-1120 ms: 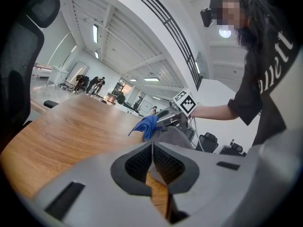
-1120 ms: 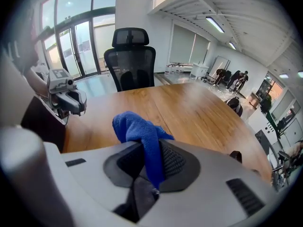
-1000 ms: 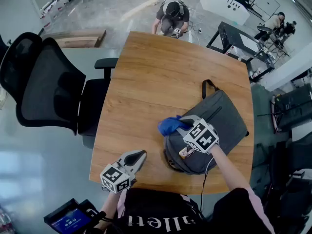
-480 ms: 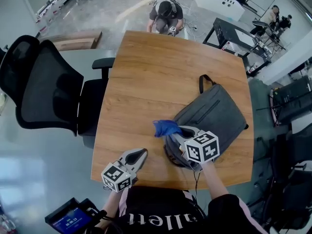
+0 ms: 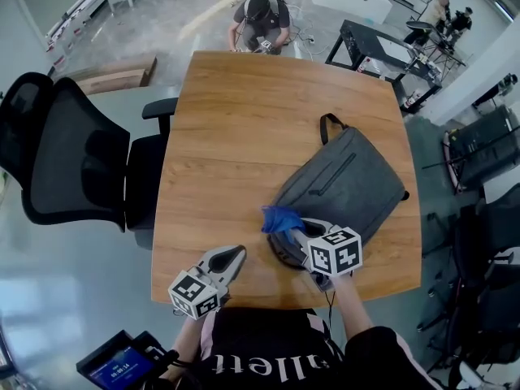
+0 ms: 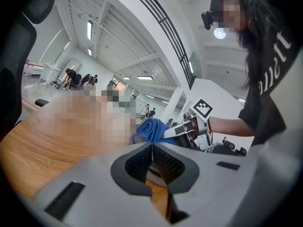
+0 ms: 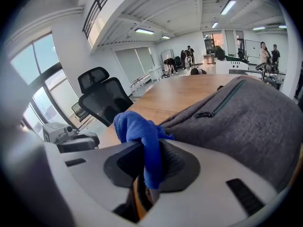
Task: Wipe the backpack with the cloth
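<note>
A grey backpack lies flat on the wooden table, right of centre, its strap loop pointing away from me. My right gripper is shut on a blue cloth and presses it against the backpack's near-left end. In the right gripper view the blue cloth hangs between the jaws beside the backpack's grey fabric. My left gripper rests at the table's near edge, shut and empty, well left of the backpack. From the left gripper view the cloth shows beyond the closed jaws.
A black office chair stands at the table's left side. A person crouches on the floor past the far edge. Black stands and equipment sit at the far right. A small screen device is near my left side.
The right gripper with the cloth has slid toward me along the backpack's near-left end. The left gripper has stayed in place at the table edge.
</note>
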Tool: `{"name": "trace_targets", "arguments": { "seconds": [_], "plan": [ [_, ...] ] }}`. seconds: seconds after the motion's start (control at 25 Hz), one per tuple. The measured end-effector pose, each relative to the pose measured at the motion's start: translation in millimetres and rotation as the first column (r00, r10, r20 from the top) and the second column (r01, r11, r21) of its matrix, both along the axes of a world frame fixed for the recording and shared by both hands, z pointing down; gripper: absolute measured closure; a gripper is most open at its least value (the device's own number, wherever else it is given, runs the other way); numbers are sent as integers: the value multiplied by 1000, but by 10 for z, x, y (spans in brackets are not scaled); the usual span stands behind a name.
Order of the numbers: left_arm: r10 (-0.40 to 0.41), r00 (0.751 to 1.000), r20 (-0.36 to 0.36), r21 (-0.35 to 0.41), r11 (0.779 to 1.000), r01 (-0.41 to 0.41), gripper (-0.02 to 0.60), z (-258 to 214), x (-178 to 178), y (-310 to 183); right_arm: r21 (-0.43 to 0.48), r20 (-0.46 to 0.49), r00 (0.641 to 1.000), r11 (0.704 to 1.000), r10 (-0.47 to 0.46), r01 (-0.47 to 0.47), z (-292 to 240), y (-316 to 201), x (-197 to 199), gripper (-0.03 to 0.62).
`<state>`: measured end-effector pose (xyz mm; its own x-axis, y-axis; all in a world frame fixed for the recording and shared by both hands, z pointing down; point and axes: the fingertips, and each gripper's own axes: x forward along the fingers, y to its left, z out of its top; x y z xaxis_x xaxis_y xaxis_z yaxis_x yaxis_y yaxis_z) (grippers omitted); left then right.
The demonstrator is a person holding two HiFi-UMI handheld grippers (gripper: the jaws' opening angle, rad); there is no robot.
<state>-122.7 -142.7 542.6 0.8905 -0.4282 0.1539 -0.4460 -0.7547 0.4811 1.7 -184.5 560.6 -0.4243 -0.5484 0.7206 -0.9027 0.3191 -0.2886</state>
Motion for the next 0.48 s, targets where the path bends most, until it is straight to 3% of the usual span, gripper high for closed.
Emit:
{"name": "trace_targets", "arguments": {
  "seconds": [0.48],
  "plan": [
    [-44,999,5,9,999,44,583,-85,511,290,-48,-80,994,997,-69,66,78,874,753,516]
  ]
}}
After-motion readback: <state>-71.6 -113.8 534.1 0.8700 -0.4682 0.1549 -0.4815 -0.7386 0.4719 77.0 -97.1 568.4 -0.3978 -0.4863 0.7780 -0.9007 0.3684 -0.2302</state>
